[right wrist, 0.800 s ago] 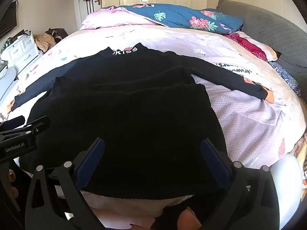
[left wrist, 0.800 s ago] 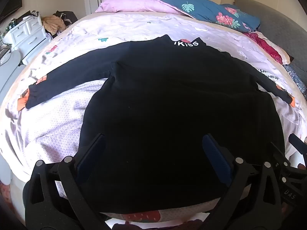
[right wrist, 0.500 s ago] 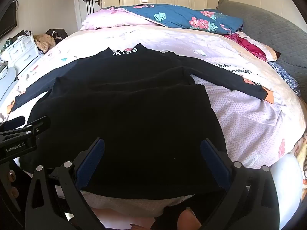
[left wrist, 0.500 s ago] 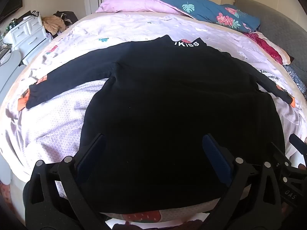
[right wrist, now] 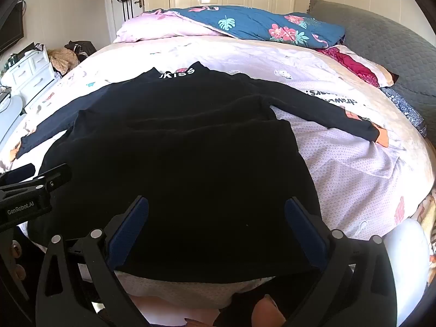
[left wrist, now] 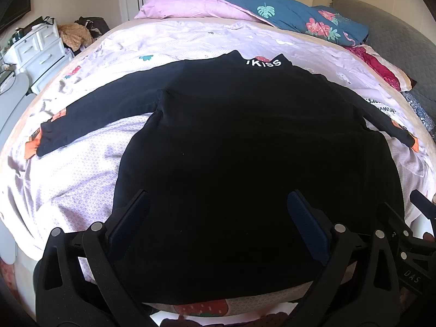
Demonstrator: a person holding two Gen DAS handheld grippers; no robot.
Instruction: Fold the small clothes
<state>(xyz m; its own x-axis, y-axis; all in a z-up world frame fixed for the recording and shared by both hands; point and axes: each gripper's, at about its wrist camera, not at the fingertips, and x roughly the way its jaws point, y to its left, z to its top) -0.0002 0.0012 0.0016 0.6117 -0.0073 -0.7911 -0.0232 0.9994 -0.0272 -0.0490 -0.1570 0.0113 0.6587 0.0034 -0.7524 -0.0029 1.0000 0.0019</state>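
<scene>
A black long-sleeved top [left wrist: 231, 141] [right wrist: 174, 147] lies flat on the bed, collar with white lettering [left wrist: 263, 62] [right wrist: 177, 74] at the far end, both sleeves spread out sideways. Its hem reaches the near bed edge. My left gripper [left wrist: 218, 209] hovers above the hem's left part, open, nothing between its blue pads. My right gripper [right wrist: 216, 212] hovers above the hem's right part, open as well. In the left wrist view the right gripper's body [left wrist: 408, 234] shows at the right edge; in the right wrist view the left gripper's body [right wrist: 27, 190] shows at the left.
The bed sheet [left wrist: 81, 169] [right wrist: 354, 169] is pale pink with prints. A pink and blue floral duvet [left wrist: 272, 11] [right wrist: 245, 24] is piled at the head, a grey headboard [right wrist: 381, 43] on the right. White drawers [left wrist: 38, 49] stand left of the bed.
</scene>
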